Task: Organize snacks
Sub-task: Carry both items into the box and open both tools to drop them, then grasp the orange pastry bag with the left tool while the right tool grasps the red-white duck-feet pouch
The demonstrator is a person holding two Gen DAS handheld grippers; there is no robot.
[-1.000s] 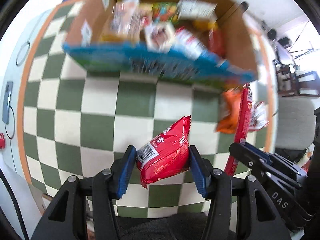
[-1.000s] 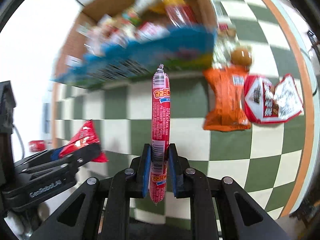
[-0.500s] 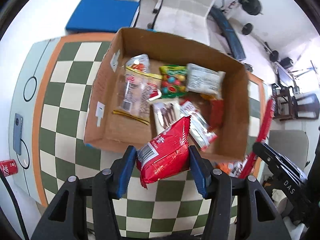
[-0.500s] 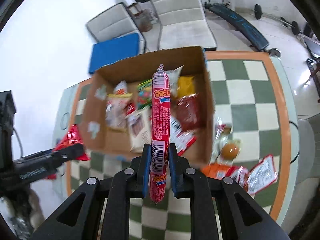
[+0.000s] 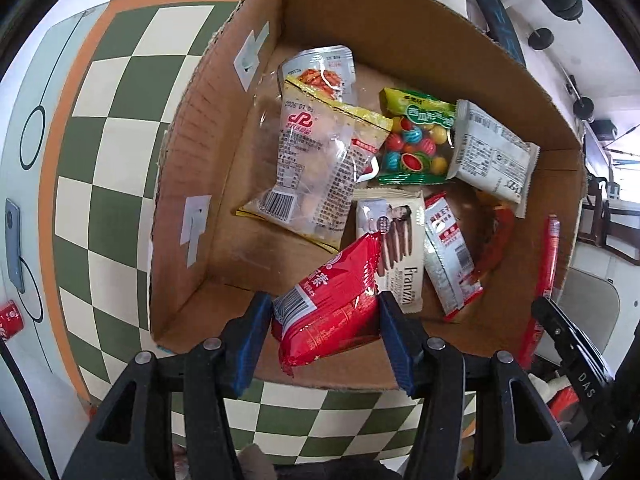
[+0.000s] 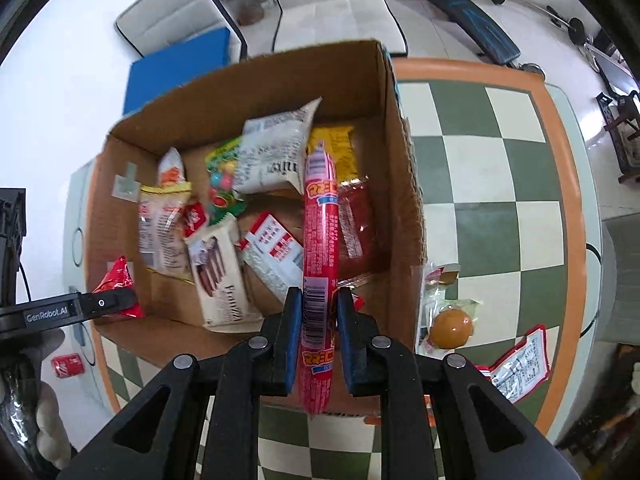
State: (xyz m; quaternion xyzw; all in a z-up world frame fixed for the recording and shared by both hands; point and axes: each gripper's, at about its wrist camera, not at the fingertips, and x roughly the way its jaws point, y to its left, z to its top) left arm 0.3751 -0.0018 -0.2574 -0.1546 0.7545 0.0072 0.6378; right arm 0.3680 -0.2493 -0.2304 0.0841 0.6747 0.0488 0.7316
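Note:
An open cardboard box (image 5: 192,184) holds several snack packets, among them a clear yellow-edged bag (image 5: 316,168), a candy bag (image 5: 416,144) and a white wafer pack (image 5: 400,248). My left gripper (image 5: 324,302) hangs over the box's near edge with a red snack packet (image 5: 340,272) between its blue pads. Its jaws are opening, and the pads still touch the packet. My right gripper (image 6: 319,296) is shut on a long red sausage stick (image 6: 320,216), which points out over the right half of the box (image 6: 400,184).
The box stands on a green-and-cream checkered table (image 6: 500,220) with an orange rim. Right of the box lie a wrapped brown bun (image 6: 452,326) and a red-and-white packet (image 6: 520,364). A red can (image 6: 68,366) and a phone (image 5: 12,248) sit at the left edge.
Both grippers have travelled from the bare table in front of the box to above its inside, each still carrying its snack. The left jaws have widened slightly.

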